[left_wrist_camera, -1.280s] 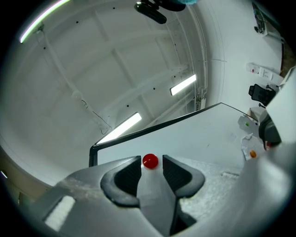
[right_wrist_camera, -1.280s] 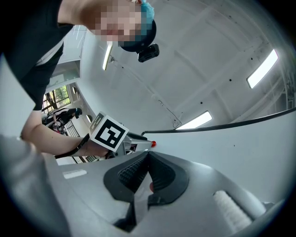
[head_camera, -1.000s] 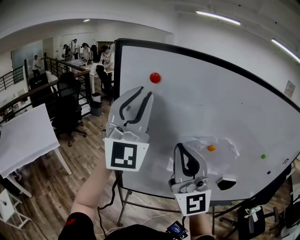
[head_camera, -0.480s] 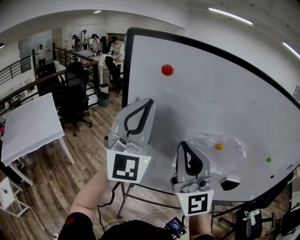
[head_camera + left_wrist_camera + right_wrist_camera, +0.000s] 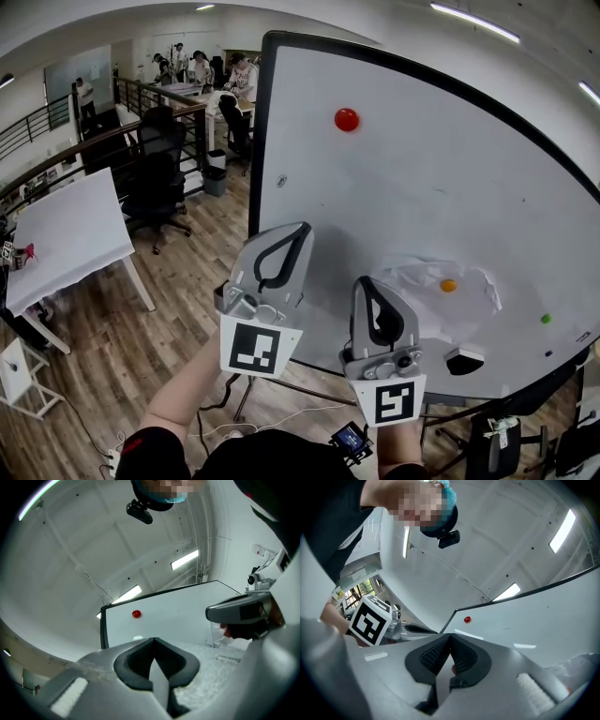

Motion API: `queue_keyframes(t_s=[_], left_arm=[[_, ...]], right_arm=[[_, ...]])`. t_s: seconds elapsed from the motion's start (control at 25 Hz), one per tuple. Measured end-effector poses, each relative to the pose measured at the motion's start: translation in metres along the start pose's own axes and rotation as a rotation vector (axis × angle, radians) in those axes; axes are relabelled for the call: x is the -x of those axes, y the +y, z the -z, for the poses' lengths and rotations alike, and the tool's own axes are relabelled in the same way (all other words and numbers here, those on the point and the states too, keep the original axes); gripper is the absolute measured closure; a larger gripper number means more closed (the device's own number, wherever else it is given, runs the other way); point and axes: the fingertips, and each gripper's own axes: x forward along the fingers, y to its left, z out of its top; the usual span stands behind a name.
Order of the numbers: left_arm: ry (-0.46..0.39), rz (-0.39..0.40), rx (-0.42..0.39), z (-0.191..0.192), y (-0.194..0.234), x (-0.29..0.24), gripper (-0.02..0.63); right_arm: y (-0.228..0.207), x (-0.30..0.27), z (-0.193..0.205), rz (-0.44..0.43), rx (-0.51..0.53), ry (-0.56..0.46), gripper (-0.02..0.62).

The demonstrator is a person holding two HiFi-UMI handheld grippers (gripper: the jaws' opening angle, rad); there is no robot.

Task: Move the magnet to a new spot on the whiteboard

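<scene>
Two grippers, the left gripper and right gripper, are held up before one whiteboard, both with fingers closed on nothing. Three magnets cling to it: red magnet high up, orange magnet, green magnet. Only the head view shows the green.

magnet: small, red, round, I see it stuck flat | whiteboard: white, black-framed, upright | spot: upper left, near top edge
</scene>
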Motion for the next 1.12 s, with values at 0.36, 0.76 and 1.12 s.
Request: queue_keyframes(t_s=[0.36,0.76,1.12], left_arm=[[0.056,0.005,0.045,0.022,-0.014,0.033,0.606],[0.117,0.004,0.149,0.043,-0.034,0.077,0.606],[0.17,0.012,0.194,0.067,-0.055,0.106,0.606]], right_arm=[[0.014,0.007,0.024,-0.022,-0.062,0.04,0.594],[0.046,0.02,0.04,-0.062,-0.142,0.085,0.594],[0.068,0.037,0.064,-0.084,-0.194,0.153,0.594]])
